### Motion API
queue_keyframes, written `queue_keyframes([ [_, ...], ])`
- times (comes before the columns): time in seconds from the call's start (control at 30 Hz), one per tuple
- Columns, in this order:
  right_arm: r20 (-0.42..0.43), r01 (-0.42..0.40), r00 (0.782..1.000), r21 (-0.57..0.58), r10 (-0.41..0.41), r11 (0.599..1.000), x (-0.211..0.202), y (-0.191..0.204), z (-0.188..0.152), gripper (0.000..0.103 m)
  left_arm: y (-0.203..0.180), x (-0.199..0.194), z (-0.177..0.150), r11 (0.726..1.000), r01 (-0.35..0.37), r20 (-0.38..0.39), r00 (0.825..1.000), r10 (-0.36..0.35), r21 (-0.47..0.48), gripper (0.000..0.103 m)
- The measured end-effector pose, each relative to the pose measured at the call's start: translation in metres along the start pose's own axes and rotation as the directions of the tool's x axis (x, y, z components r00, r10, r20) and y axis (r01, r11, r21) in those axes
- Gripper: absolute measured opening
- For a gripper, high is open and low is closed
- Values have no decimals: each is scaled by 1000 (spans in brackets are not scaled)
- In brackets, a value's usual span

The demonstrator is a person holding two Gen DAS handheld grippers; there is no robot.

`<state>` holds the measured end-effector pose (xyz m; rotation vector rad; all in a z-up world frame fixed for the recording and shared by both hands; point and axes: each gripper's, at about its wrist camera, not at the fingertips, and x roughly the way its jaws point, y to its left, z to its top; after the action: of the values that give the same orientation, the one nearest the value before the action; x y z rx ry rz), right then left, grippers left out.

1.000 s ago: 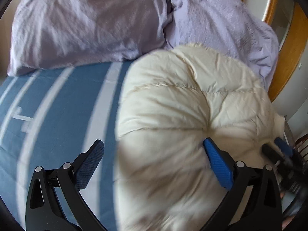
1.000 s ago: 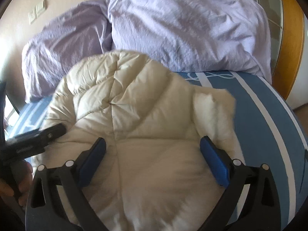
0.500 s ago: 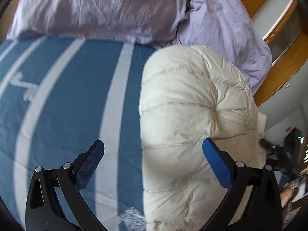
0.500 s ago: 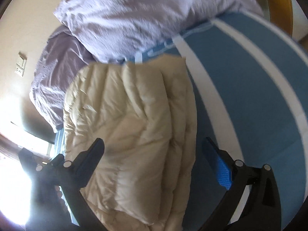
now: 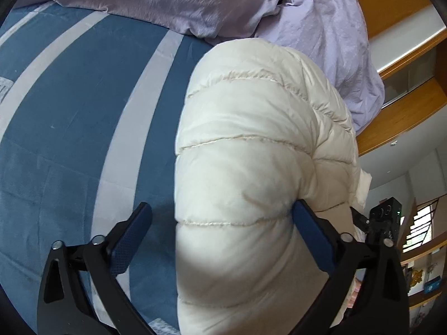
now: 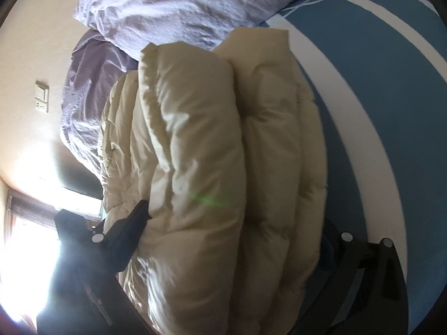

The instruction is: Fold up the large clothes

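A cream quilted puffer jacket (image 5: 251, 145) lies folded into a thick bundle on the blue striped bed (image 5: 69, 111). My left gripper (image 5: 223, 237) is open; its jaws straddle the bundle's near end, the right finger (image 5: 313, 234) pressed against the jacket's side. In the right wrist view the jacket (image 6: 218, 153) fills the middle, seen from its other side. My right gripper (image 6: 232, 237) is open and spans the bundle, its left finger (image 6: 134, 223) against the fabric and its right finger largely hidden behind the jacket.
Two lilac pillows (image 5: 181, 2) lie at the head of the bed, also in the right wrist view (image 6: 181, 8). A wooden headboard and shelf (image 5: 405, 64) stand at right. A bright window (image 6: 25, 237) and a wall switch (image 6: 42, 100) are at left.
Both grippers have rolled and closed in on the jacket from opposite sides. The bundle now sits between each pair of open fingers, and the views have tilted.
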<state>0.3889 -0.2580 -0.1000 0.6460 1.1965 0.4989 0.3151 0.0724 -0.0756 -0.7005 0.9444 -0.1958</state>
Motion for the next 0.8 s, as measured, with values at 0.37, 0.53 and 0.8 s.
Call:
queue_keyframes([
  [0.37,5,-124,992,-38,125,992,3,21,11,42,-2,-16,2,995,101,46,994,-101,-15,44],
  [0.53,0,-139,990,-106,140,985,10,53,18,37,7,-37,5,995,103,94,990,-100,-19,39],
  [0.8,-25,-166,986,-186,164,968,43,107,36,37,27,-77,20,999,48,184,982,-44,-18,39],
])
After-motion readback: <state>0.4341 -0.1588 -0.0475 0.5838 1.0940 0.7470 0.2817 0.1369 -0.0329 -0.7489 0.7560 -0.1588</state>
